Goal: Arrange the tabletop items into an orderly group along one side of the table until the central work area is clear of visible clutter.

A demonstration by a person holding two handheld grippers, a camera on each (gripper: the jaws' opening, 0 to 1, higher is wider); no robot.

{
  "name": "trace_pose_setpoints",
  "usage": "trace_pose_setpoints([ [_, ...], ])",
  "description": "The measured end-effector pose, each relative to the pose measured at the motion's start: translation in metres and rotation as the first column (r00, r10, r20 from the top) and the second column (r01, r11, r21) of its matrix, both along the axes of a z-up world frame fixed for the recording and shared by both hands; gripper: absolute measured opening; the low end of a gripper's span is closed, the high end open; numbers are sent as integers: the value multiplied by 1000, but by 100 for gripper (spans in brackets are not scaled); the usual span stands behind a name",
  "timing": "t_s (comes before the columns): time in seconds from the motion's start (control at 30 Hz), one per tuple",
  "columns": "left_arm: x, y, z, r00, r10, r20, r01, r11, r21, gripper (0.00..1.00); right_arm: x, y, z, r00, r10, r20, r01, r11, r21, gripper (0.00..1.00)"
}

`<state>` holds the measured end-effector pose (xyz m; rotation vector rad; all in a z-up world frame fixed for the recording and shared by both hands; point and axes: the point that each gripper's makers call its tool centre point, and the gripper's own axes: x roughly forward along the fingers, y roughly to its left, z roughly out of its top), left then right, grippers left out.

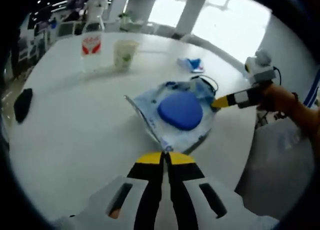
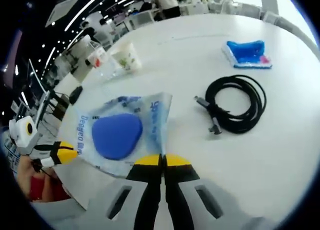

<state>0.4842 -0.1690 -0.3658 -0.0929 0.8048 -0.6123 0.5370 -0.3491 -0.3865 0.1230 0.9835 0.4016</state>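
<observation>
My left hand-held gripper [image 1: 166,157] is pinched on one edge of the clear packet [image 1: 175,115] with the blue pad inside; my right hand-held gripper [image 2: 162,160] is pinched on the opposite edge. The packet sits mid-surface [image 1: 75,115]. Step in hand, I judge: carrying it aside. Next: both hands moving together toward the bottle [image 1: 91,45] and paper cup [image 1: 124,52], clear of the coiled black cable [image 2: 235,105].

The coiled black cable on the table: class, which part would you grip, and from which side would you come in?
Grip the bundled loop of the coiled black cable across its far arc, coming straight down from above. It lies flat on the white table with an open centre, so one jaw can drop inside the ring. Probably avoid the loose plug ends, which would let the coil unravel.
</observation>
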Motion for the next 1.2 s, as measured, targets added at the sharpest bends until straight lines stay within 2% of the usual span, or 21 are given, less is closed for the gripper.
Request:
trace_pose_setpoints([
  [0.4,-3,2,-13,999,8,-53,-5,999,41,2,1,0,-6,1000,-9,-13,10,1000,17,2],
  [0.53,-2,4,-14,999,2,-50,2,998,68,4,3,-3,-7,1000,-16,-7,16,1000,8,6],
  [0.67,1,9,-13,999,12,-37,-8,994,111,11,4,-7,-3,1000,-18,-1,18,1000,3,12],
  [0.87,2,10,-15,998,28,-64,-22,995,93,19,-1,-6,-4,1000,8,-21,-8,1000,6,16],
  [1.1,3,8,-18,997,13,-75,-5,995,103,14,-3,-4,-6,999,27,-28,-27,1000,1,12],
  [1.2,4,7,-19,997,11,-79,-3,995,100,8,-4,-4,-6,999,29,-30,-29,1000,5,10],
])
